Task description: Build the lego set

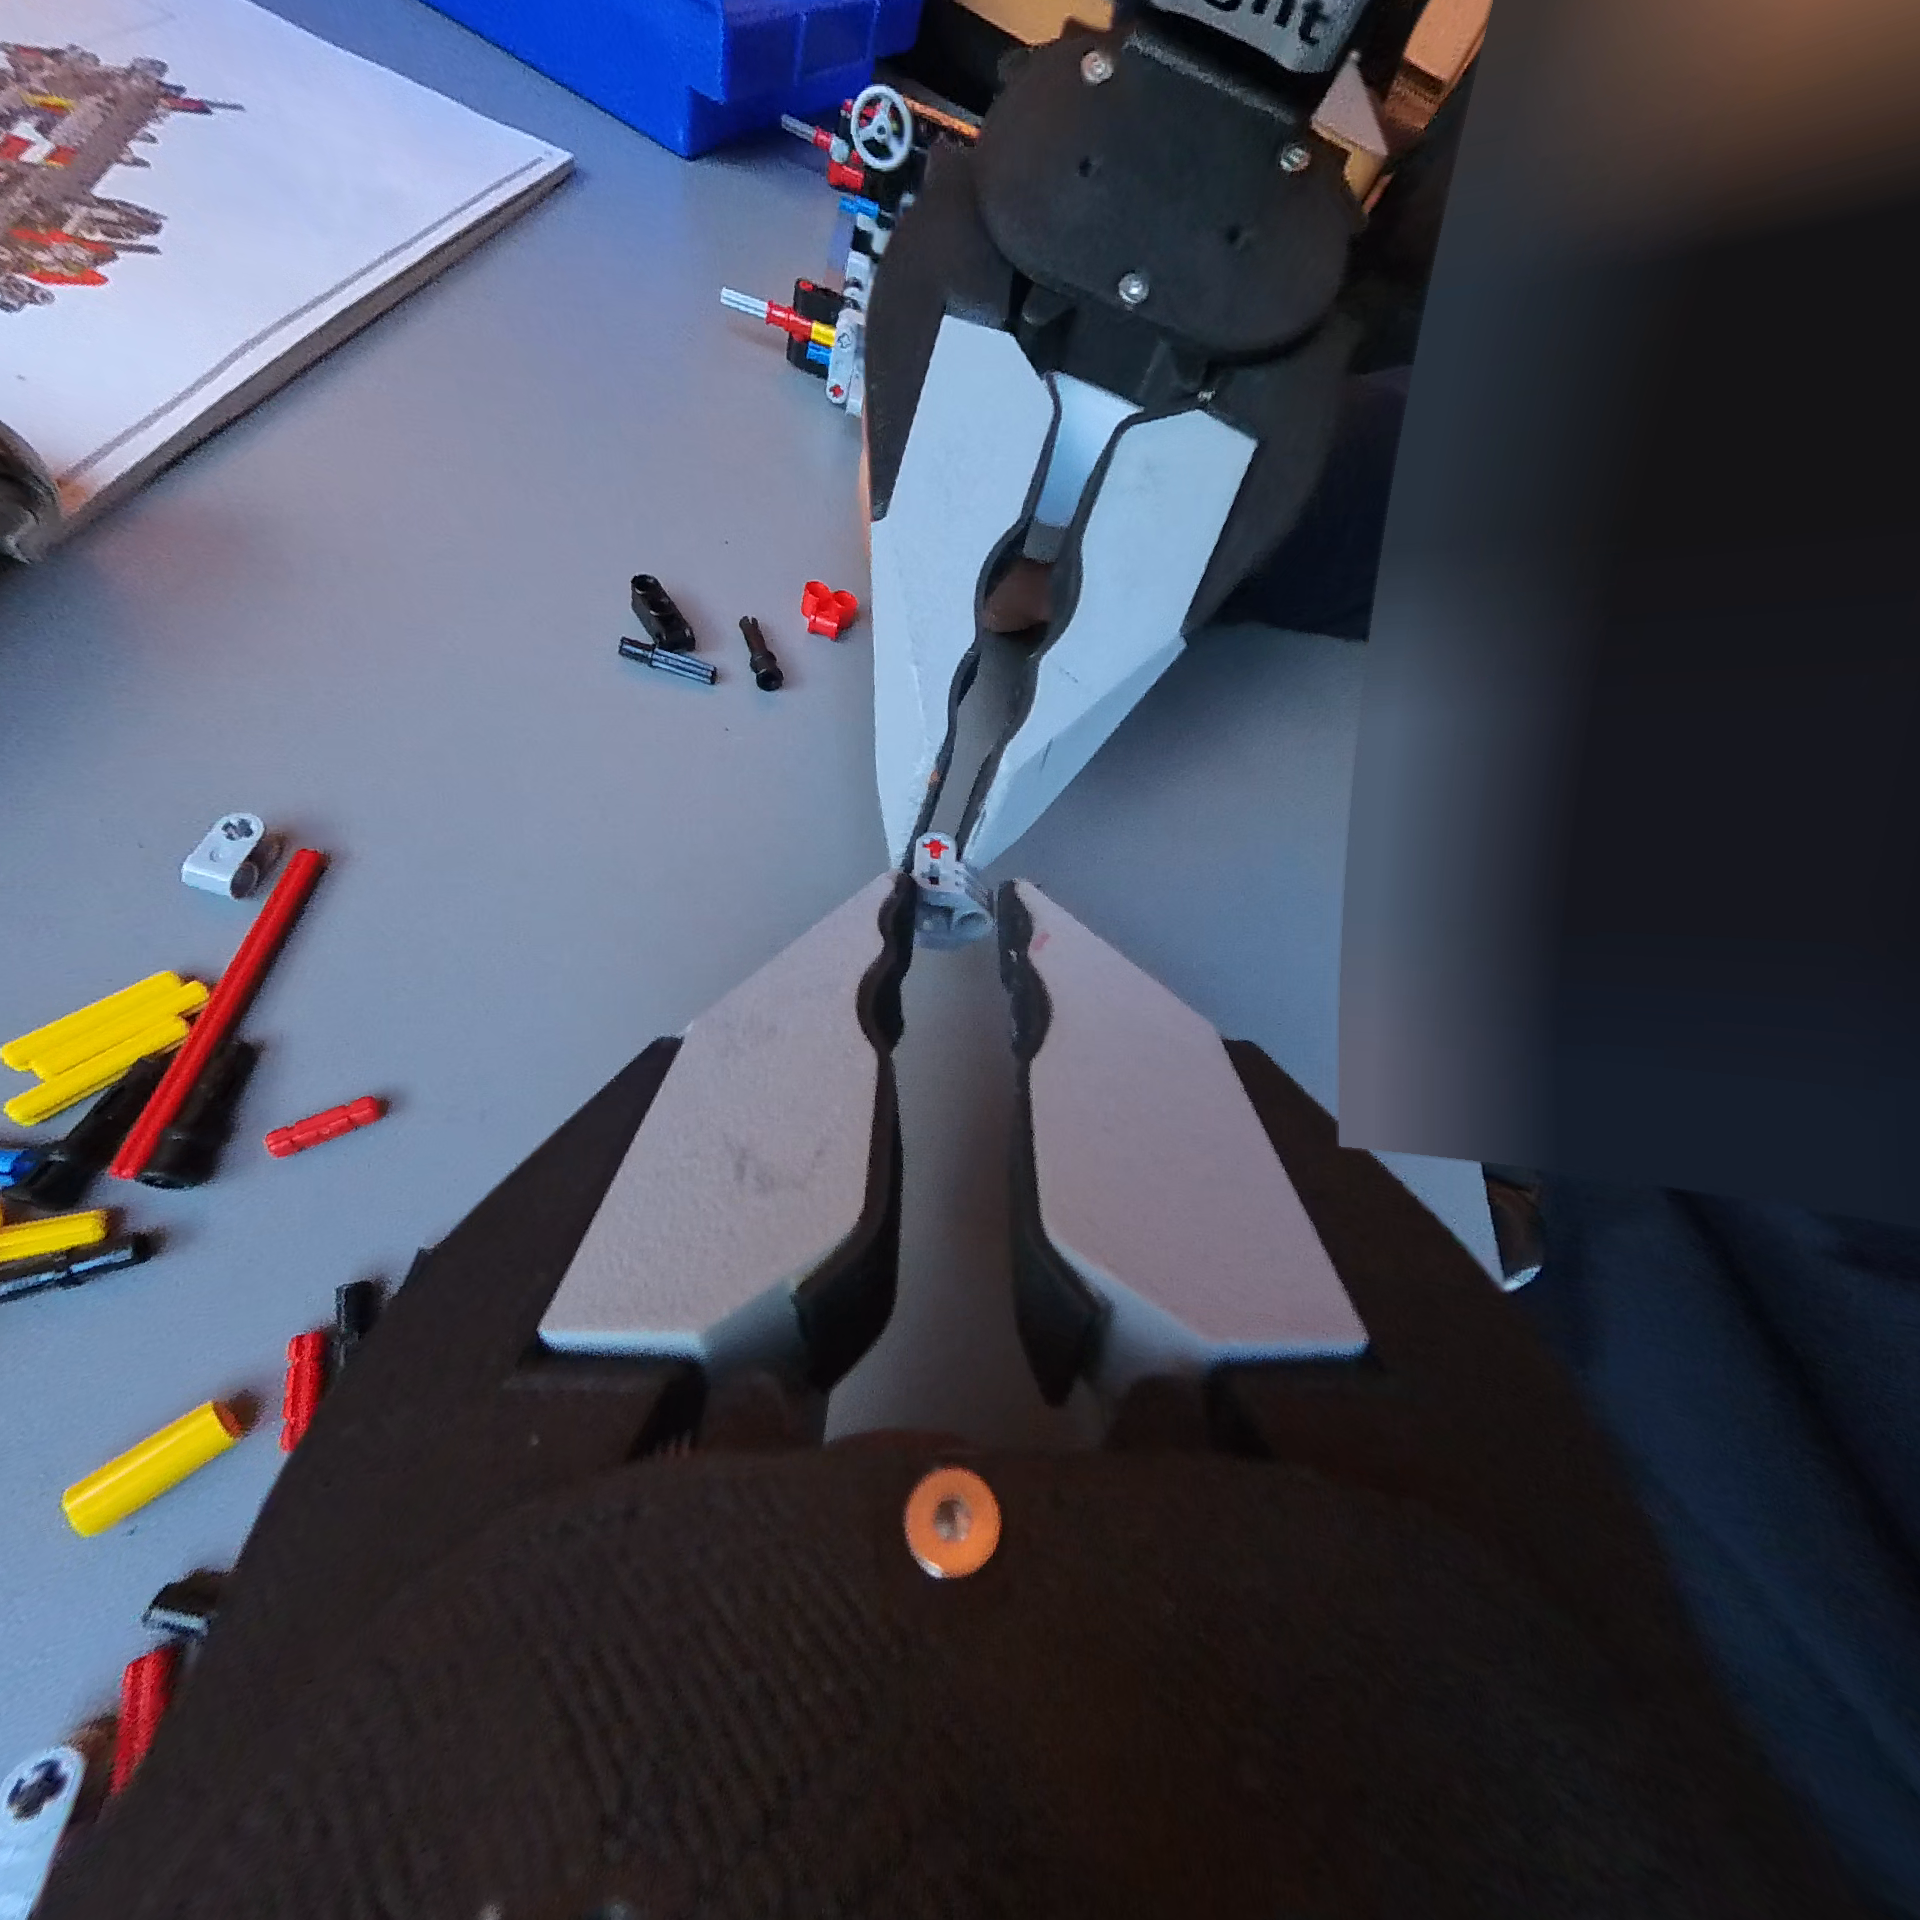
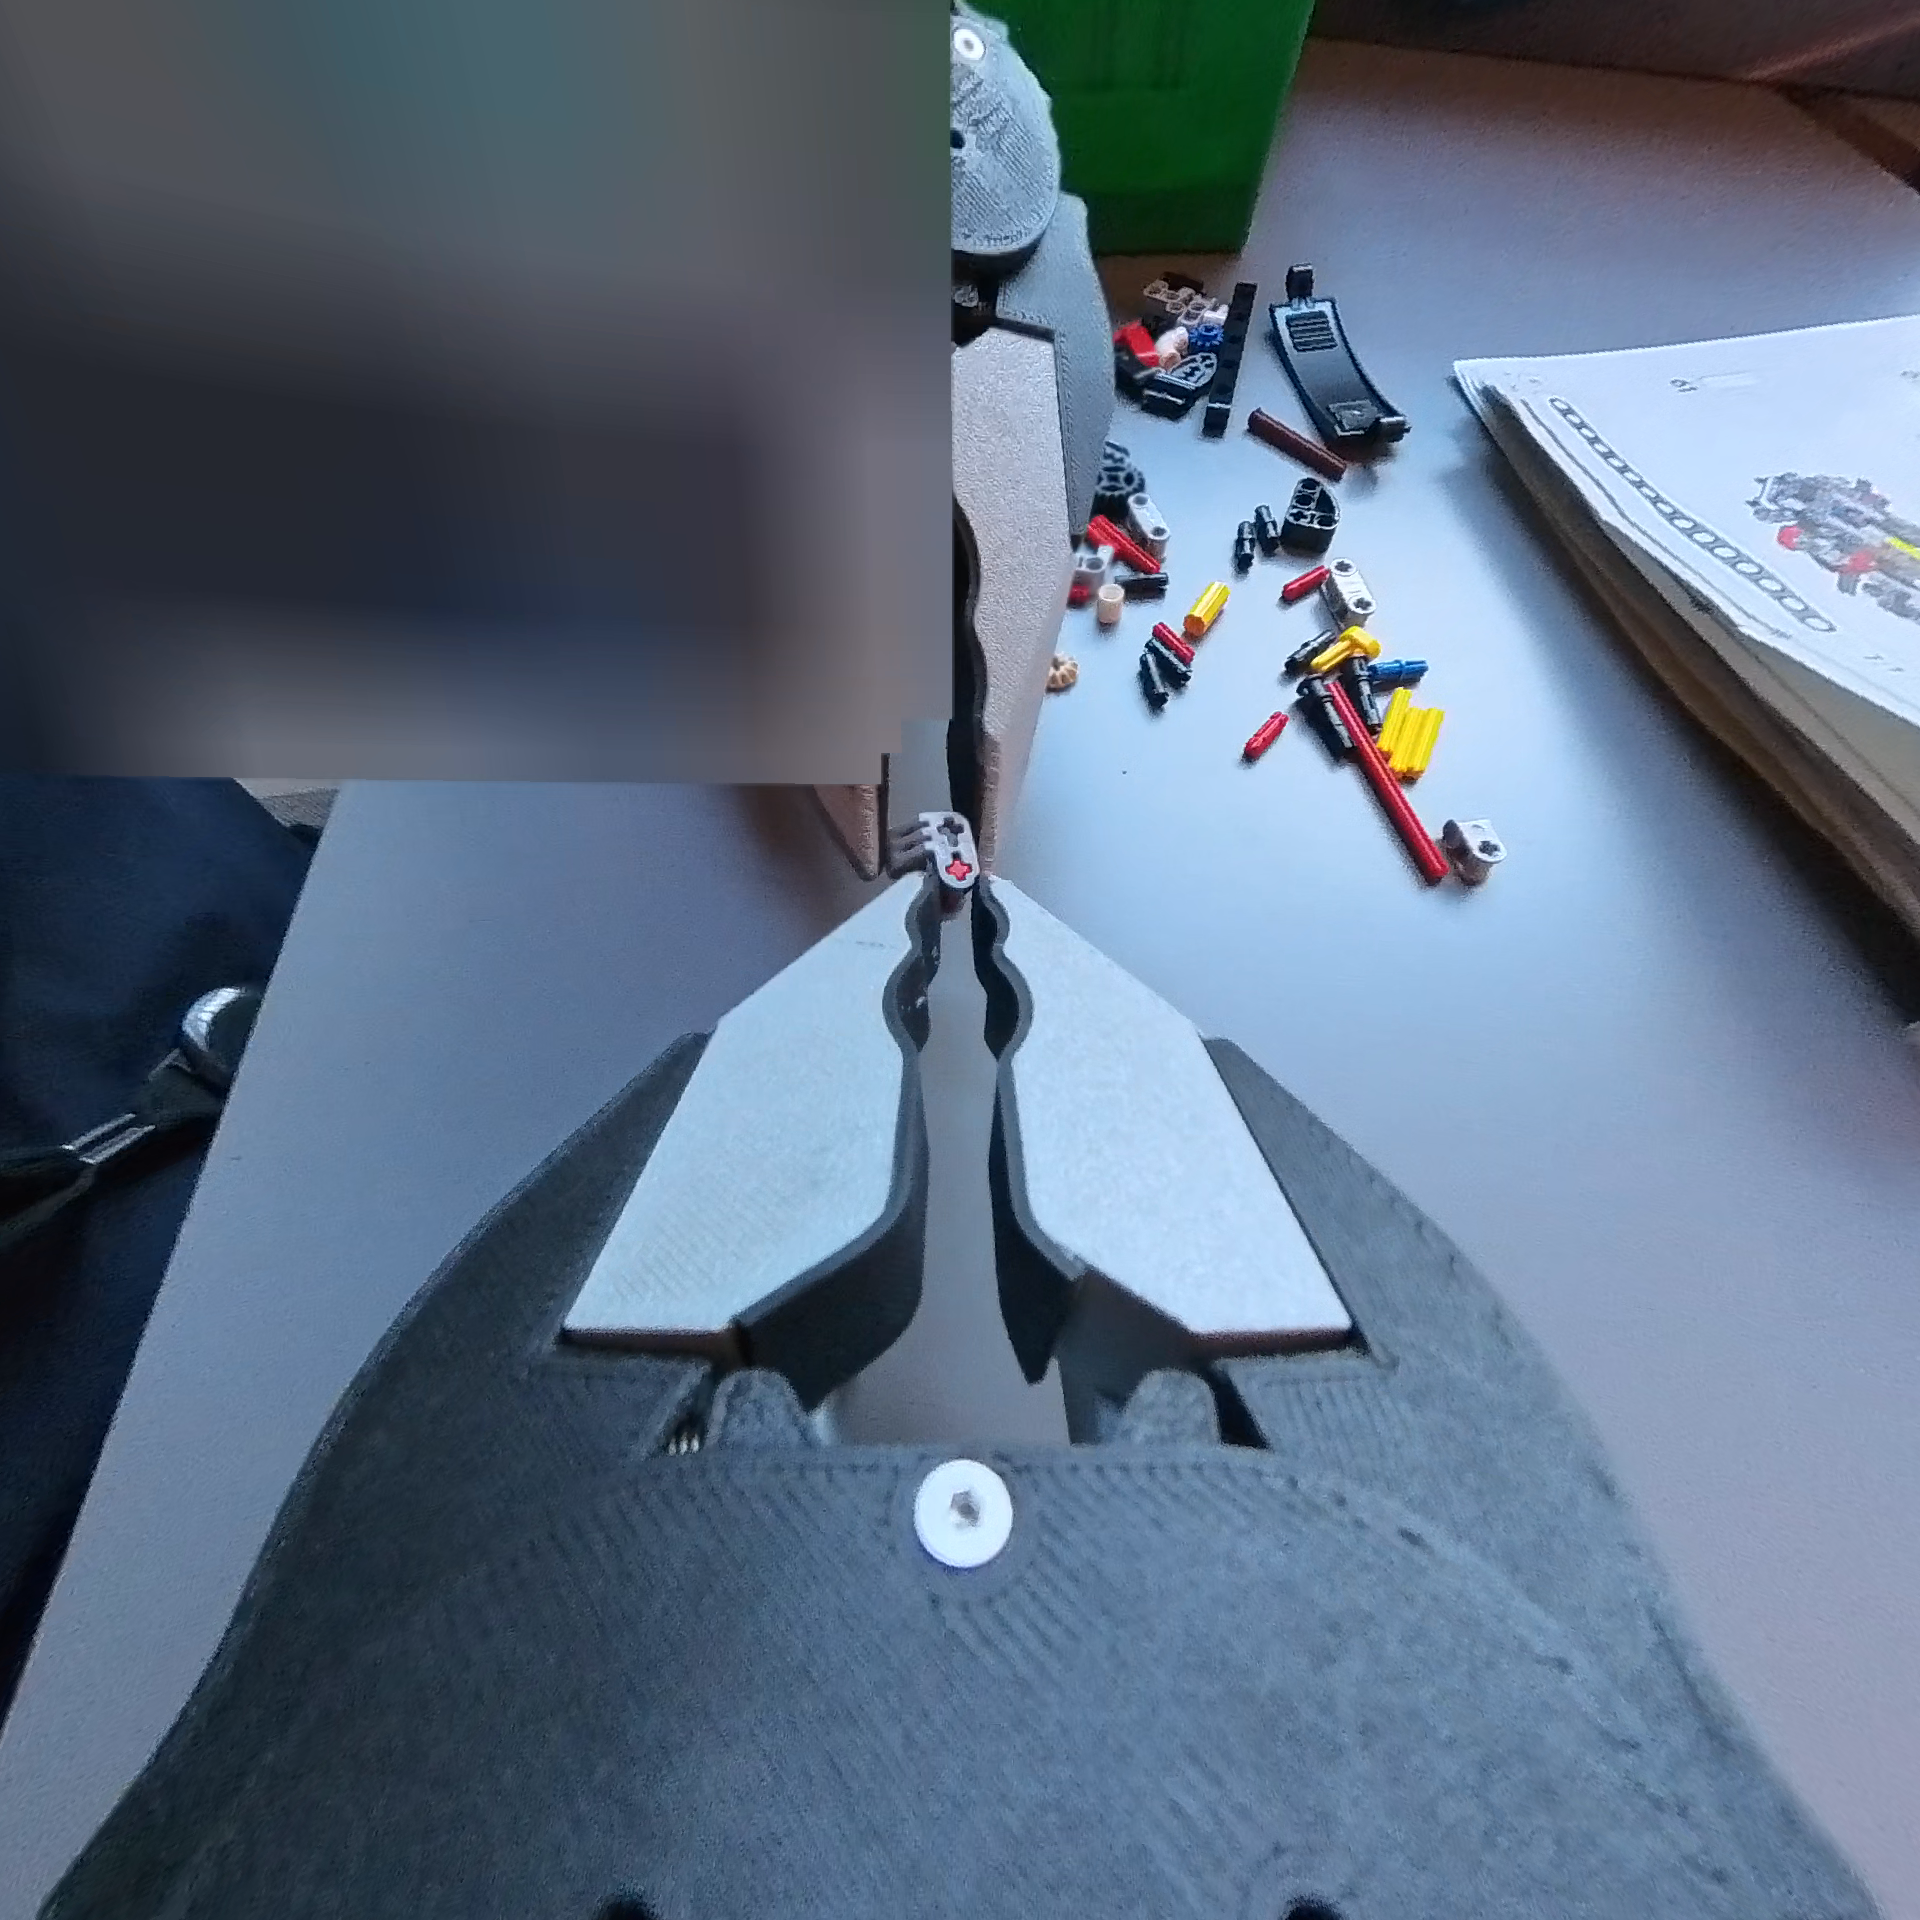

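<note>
The left claw (image 1: 951,904) is seen reaching forward, low over the grey counter (image 1: 520,499), tip to tip with the right claw (image 1: 940,847), which is angled down towards it from the far side. The left claw's jaws are narrowly parted around a small light-grey connector piece (image 1: 945,899) with a red cross-shaped axle end; the left pad is seen against the piece, while contact at the right pad cannot be told. The right claw (image 2: 961,899) is nearly closed, its tips pinched on the same connector piece (image 2: 954,847), which is held above the counter between both claws. To the left of the left claw, loose yellow, red and black pins (image 1: 156,1081) are scattered, with an open instruction booklet (image 1: 260,239) and a blue bin (image 1: 686,62) farther off. To the right of the right claw, the same pins (image 2: 1351,686) and the booklet (image 2: 1714,540) are seen, with a green bin (image 2: 1174,125) beyond.
</note>
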Available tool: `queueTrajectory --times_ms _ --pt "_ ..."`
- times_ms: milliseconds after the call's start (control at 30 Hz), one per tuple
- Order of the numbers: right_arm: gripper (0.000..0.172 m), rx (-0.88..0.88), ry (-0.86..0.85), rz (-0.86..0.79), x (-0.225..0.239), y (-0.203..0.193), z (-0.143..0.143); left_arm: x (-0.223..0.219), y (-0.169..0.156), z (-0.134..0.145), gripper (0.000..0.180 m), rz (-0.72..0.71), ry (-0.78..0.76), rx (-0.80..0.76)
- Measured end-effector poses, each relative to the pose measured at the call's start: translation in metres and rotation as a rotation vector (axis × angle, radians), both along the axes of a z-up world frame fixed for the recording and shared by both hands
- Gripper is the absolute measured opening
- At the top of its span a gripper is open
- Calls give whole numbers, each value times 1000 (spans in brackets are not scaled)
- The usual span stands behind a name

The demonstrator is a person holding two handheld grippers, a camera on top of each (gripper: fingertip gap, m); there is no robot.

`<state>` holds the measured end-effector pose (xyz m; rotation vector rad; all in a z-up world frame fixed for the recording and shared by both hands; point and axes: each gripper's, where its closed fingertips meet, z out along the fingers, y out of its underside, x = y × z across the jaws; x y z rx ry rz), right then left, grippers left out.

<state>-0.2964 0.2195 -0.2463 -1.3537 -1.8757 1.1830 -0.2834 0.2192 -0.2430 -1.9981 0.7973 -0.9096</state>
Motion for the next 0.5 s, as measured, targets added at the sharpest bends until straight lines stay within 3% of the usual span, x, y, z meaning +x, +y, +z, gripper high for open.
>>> queueTrajectory --times_ms 267,500 --pt "2 -46 -37 -26 -2 2 -3 -1 4 -11 14 26 147 72" --pt "0 -108 -9 -89 -3 14 3 -10 14 4 15 122 28 73"
